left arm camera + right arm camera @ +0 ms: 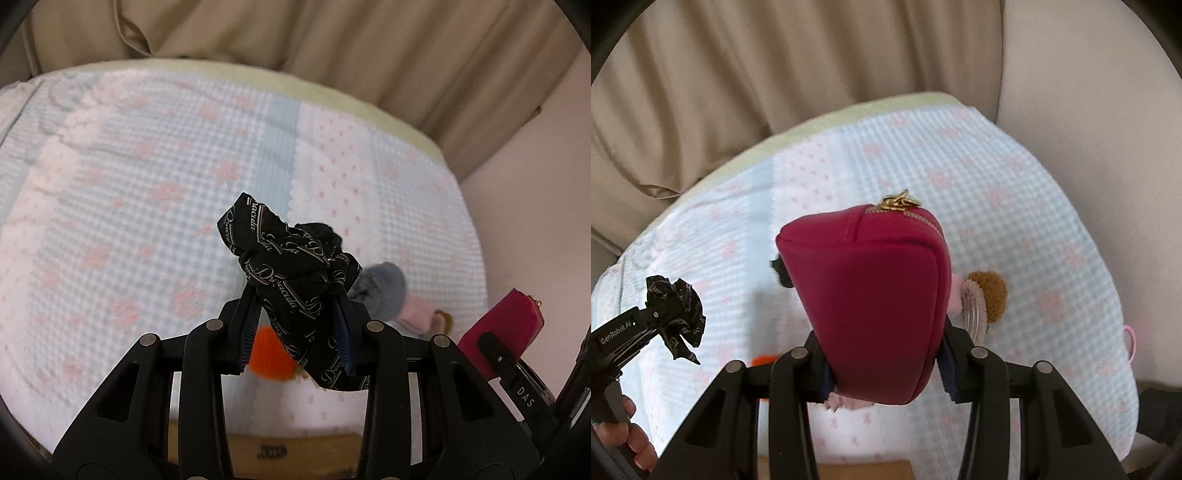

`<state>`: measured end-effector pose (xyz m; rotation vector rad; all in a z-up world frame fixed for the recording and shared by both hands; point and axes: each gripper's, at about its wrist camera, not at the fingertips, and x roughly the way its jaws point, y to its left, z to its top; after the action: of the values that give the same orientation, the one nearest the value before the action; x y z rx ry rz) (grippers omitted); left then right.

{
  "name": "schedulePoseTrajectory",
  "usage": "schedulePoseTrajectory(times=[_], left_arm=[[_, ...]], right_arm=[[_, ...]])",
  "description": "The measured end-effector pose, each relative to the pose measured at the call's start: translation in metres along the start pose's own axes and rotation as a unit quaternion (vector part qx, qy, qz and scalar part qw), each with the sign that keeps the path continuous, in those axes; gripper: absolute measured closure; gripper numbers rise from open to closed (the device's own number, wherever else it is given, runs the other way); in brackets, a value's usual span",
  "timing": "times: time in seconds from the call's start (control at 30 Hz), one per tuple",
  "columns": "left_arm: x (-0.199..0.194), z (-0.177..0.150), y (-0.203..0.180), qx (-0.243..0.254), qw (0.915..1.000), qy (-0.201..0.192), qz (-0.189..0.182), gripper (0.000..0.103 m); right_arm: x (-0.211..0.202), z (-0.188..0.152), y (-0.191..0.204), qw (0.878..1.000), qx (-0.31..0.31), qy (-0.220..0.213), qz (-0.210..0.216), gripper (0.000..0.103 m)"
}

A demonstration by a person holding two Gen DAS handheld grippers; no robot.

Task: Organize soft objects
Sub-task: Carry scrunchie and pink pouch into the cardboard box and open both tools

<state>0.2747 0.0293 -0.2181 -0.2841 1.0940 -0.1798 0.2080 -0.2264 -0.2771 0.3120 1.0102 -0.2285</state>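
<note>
My left gripper (297, 295) is shut on a black scrunchie with white script print (295, 273) and holds it above the bed; both also show in the right wrist view, scrunchie (677, 317). My right gripper (882, 354) is shut on a magenta zip pouch with a gold zipper pull (871, 295), lifted over the bed; the pouch shows at the right of the left wrist view (506, 328). Under the grippers lie a grey fluffy scrunchie (384, 288), a pink soft item (415, 314), an orange fluffy item (267, 354) and a brown fluffy hair piece (988, 295).
A light blue and pink checked blanket (147, 203) covers the bed. Beige curtains (775, 74) hang behind it. A pink hair tie (1131, 341) lies at the blanket's right edge. A cardboard box edge (295, 454) shows below the front of the bed.
</note>
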Motion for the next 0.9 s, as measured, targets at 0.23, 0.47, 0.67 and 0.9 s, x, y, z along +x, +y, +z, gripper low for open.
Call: schedulePoseTrajectory(times=[0.23,0.47,0.67,0.9], left_arm=[[-0.083,-0.035,0.005,-0.003,0.9995,-0.030,0.005,0.070],[-0.139,-0.091,0.021,0.003,0.9993,-0.028,0.025,0.070],[-0.152,-0.129,0.040,0.023,0.9991,-0.004,0.037,0.070],[-0.137,-0.164,0.066,0.062,0.9960,0.045,0.046,0.070]], right_arm=[[-0.067,-0.008,0.020,0.999,-0.042,-0.011,0.025,0.062],[-0.112,-0.050,0.036,0.994,-0.089,0.003,0.057,0.062],[-0.122,-0.097,0.054,0.990,-0.120,0.025,0.073,0.062],[-0.110,-0.150,0.075,0.989,-0.118,0.063,0.067,0.062]])
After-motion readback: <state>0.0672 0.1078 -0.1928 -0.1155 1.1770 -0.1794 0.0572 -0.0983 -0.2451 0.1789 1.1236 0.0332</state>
